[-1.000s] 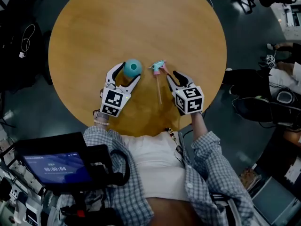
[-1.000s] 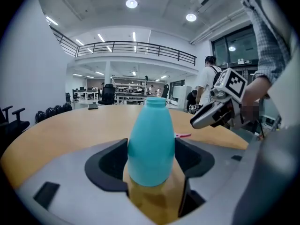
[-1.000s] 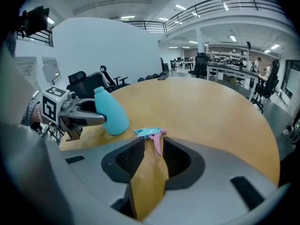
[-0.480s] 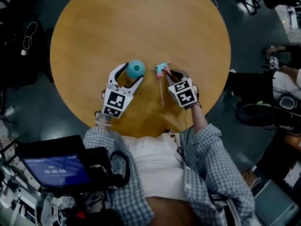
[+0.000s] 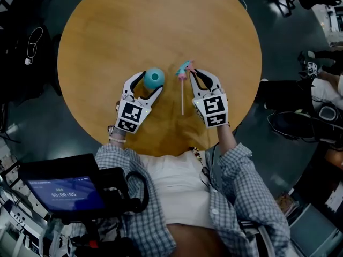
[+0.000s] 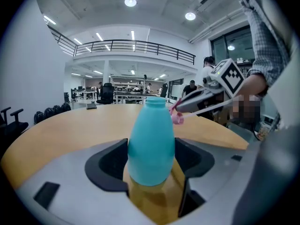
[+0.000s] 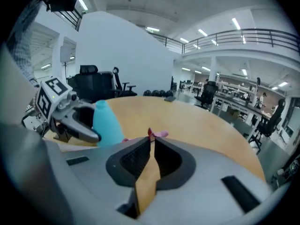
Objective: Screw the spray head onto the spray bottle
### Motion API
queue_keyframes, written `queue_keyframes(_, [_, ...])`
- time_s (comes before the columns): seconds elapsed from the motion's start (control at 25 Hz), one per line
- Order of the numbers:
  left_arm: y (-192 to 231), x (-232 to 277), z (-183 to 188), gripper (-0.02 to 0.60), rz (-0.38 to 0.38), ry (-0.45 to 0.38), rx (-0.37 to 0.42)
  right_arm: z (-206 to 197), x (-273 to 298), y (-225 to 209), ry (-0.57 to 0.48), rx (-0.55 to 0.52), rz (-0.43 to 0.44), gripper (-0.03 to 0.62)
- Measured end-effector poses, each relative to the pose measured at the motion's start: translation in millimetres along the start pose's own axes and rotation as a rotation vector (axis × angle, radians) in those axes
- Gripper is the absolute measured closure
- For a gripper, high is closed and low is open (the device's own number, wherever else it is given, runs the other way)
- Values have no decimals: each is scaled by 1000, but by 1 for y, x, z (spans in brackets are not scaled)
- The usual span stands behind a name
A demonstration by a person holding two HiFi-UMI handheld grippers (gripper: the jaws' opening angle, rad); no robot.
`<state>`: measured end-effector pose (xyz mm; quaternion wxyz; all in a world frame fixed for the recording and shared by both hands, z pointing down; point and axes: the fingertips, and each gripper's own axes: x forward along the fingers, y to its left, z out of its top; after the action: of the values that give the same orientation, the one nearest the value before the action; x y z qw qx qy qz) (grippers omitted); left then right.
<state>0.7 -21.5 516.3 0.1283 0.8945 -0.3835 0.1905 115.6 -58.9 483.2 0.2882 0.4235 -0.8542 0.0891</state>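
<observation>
The fingers [image 6: 107, 165] of the left gripper [image 5: 144, 85] sit one on each side of the spray bottle [image 6: 151, 142]. They look pressed on its fat lower part, so the bottle is held. The bottle is blue-green and stands straight up on the desk [image 5: 150, 25]. Its round mouth on top has nothing on it. The fingers [image 7: 137, 159] of the right gripper [image 5: 194, 78] are shut almost tight, with only a thin slit between them. They pinch the spray head [image 5: 184, 69], and a bit of its pink part pokes out past the tips. A long thin tube [image 5: 182, 98] runs from the spray head back toward the person. The spray head is just beside the bottle, on its right, and does not touch it. Both things are near the edge of the desk closest to the person, about the middle of that edge. I think the step now is bringing the spray head over to the bottle, and no screwing has begun. To do it well, the tube should go in first. Tip the spray head so the tube points down, and lift it over the mouth. Feed the tube tip in slowly, because it looks thin and may bend or miss. Lower it straight until the ring sits flat on the neck, then turn. If the ring sits crooked, the screw lines may catch wrong. The left fingers should hold firm so the bottle does not spin or fall.
</observation>
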Motion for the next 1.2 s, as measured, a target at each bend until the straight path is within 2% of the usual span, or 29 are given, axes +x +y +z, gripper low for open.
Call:
queue_keyframes(0.04, [0, 1, 0, 279, -3, 1, 0, 18, -3, -2, -52, -4, -16, 594])
queue_keyframes(0.16, [-1, 3, 0, 279, -14, 4, 5, 50, -7, -3, -137, -22, -42, 597])
queue_keyframes(0.28, [0, 4, 0, 279, -11, 4, 3, 42, 2, 4, -81, -44, -18, 597])
queue_keyframes(0.4, [-1, 5, 0, 279, -9, 5, 2, 11, 4, 14, -8, -59, 13, 599])
queue_keyframes(0.56, [-1, 6, 1, 279, -8, 4, 4, -19, 1, 19, 40, -3, 16, 599])
queue_keyframes(0.6, [-1, 6, 1, 279, -6, 4, 4, -23, 2, 19, 55, -18, 6, 599])
queue_keyframes(0.64, [-1, 5, 1, 279, -5, 4, 4, -27, 3, 20, 80, -80, -11, 599])
queue_keyframes(0.72, [0, 5, 0, 279, -2, 5, 3, -35, 5, 27, 151, -329, -48, 599])
queue_keyframes(0.8, [0, 5, 0, 279, 1, 5, 0, -45, 10, 43, 206, -565, -47, 599])
queue_keyframes(0.84, [0, 5, 0, 279, 2, 5, -1, -50, 12, 51, 221, -618, -30, 599])
queue_keyframes(1.2, [-1, 3, -3, 279, 1, 2, -20, -71, 18, 76, 258, -492, 82, 597])
